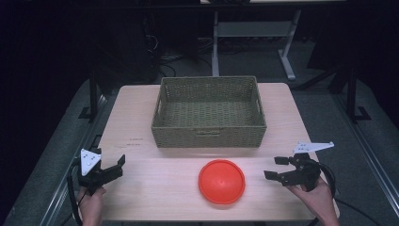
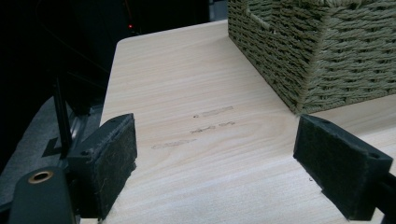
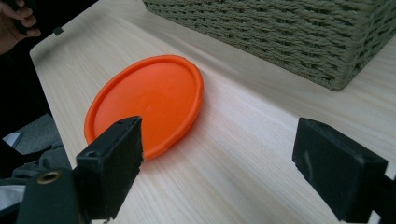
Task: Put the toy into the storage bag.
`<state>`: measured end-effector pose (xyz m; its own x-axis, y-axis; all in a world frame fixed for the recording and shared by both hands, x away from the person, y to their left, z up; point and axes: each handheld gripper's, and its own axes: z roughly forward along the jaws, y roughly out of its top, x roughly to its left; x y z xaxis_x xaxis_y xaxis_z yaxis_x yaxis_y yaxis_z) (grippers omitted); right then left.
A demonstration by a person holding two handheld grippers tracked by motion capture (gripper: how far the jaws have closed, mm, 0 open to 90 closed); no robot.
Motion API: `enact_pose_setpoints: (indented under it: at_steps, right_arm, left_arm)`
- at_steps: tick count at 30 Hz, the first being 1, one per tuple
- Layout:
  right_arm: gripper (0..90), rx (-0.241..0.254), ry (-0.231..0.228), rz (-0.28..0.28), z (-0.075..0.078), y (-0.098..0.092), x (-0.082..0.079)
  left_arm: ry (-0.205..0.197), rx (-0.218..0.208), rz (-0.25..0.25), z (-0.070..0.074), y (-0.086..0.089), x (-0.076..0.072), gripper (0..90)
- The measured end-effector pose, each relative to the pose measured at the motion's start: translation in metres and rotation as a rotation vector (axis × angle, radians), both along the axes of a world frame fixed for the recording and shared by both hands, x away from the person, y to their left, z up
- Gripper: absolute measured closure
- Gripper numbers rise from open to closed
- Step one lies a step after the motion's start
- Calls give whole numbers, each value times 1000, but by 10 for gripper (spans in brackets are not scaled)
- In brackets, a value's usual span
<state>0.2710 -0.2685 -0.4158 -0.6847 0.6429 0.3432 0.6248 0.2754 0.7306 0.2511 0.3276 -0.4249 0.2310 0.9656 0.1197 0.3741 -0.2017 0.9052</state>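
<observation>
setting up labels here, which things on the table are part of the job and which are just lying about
In the job:
orange plate
woven basket
right claw, open
left claw, open

Lying about:
faint marks on the table

The high view looks forward and down from above the table's (image 1: 141,117) near edge, taking in all 4 corners. The left gripper view sits low and close at the near left corner, facing the basket's (image 2: 327,51) left front corner. The right gripper view, low at the near right edge, faces leftward across the orange plate (image 3: 149,100). All 3 views share the basket.
</observation>
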Motion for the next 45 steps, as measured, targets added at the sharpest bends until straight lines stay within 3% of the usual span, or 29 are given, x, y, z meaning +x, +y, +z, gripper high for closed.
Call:
enact_pose_setpoints:
  at_steps: [7,15,33,45]
  right_arm:
    - [155,-6,15,42,14,14,10]
    - [192,-59,45,116,18,39,20]
    - [289,-127,142,184,-5,73,50]
    - [376,-171,191,246,-19,88,61]
  left_arm:
    - [0,-6,4,1,2,0,127]
    - [-5,-1,-1,1,0,0,127]
    - [-11,5,5,2,-1,0,127]
    - [-5,20,-5,1,-3,1,127]
